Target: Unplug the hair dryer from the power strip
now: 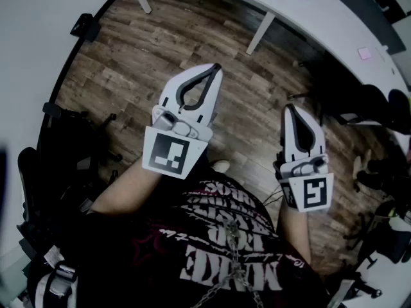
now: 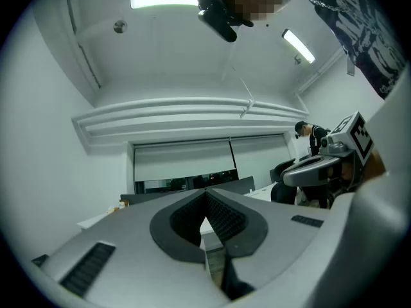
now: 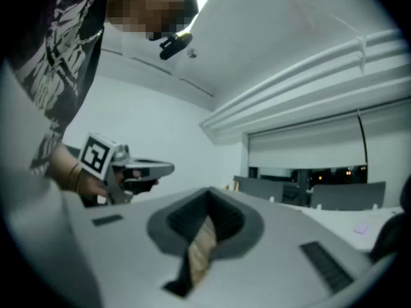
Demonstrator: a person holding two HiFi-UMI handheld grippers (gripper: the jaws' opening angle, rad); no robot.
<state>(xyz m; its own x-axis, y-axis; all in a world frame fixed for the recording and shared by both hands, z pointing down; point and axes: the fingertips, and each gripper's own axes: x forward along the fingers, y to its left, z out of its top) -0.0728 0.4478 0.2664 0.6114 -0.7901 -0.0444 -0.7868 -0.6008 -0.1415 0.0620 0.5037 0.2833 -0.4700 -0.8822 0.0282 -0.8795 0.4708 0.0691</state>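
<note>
Showing, head view: left gripper [image 1: 214, 69] and right gripper [image 1: 290, 109] level over wooden floor [image 1: 128, 63], tips together, empty; left gripper view: jaws closed on nothing; right gripper view: likewise; hair dryer and power strip nowhere in sight, so bearing and nearer hand undecidable.

The left gripper [image 1: 214, 69] sits mid-frame, the right gripper [image 1: 289, 108] at its right, both over the floor [image 1: 128, 69], a table [image 1: 334, 18] across the upper right.
</note>
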